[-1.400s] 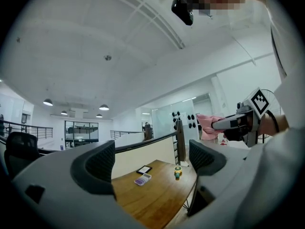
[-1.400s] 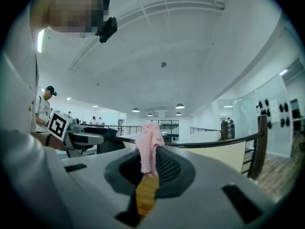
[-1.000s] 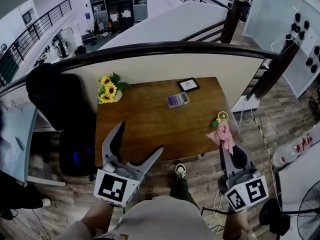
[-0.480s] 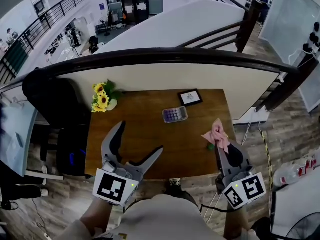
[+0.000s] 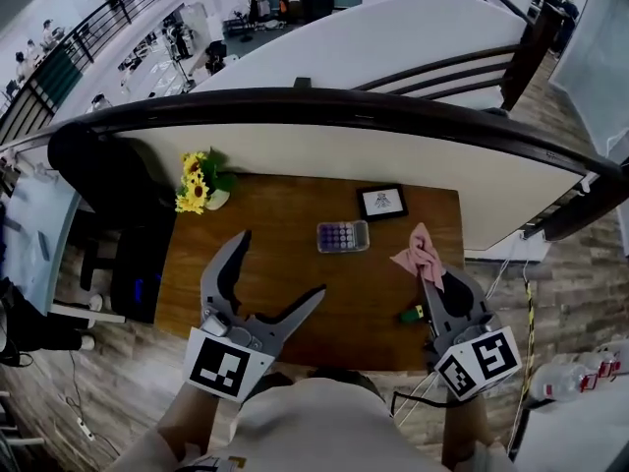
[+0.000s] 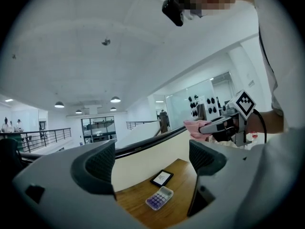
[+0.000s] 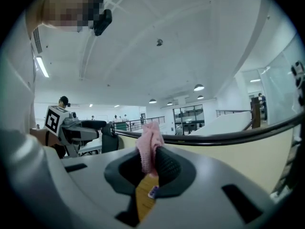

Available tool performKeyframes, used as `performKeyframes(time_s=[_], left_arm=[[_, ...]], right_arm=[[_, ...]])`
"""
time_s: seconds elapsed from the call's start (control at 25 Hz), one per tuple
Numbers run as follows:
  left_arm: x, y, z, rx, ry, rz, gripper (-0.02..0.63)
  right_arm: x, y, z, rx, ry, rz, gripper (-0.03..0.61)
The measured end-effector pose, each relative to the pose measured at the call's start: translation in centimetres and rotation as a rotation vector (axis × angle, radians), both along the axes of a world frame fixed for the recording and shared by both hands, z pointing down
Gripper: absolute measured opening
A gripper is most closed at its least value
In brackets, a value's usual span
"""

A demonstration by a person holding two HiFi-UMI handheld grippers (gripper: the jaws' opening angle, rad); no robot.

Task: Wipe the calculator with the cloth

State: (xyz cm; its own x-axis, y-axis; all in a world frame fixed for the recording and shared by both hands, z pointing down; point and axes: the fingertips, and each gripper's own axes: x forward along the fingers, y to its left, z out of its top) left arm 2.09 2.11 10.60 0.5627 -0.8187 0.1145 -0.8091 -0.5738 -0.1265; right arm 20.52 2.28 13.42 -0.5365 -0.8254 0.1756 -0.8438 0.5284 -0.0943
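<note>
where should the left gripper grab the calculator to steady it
Probably across its two long edges near its left end, coming from above. The calculator lies flat on the table, wider than deep, and the left gripper is open. That leaves most of its face free for the cloth.

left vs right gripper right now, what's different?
Left gripper: jaws wide apart, nothing between them. Right gripper: jaws closed on the pink cloth. In the head view the left gripper sits to the left of the calculator, the right gripper to its right. Shared: both are held in the air, neither touching the calculator.
</note>
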Motion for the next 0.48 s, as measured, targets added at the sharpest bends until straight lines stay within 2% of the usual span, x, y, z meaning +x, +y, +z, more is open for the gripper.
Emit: performKeyframes(time_s=[0.2,0.48], left_arm=[[1.0,-1.7,1.8,-0.019,-0.042,-0.017,0.462],[0.6,-3.5,4.4,-0.057,-0.051,-0.013,0.462]], right_arm=[[0.6,-3.2,1.9,-0.030,-0.001,-0.039,0.035],[0.3,-5.3,4.3,-0.083,-0.009,-0.041,0.035]])
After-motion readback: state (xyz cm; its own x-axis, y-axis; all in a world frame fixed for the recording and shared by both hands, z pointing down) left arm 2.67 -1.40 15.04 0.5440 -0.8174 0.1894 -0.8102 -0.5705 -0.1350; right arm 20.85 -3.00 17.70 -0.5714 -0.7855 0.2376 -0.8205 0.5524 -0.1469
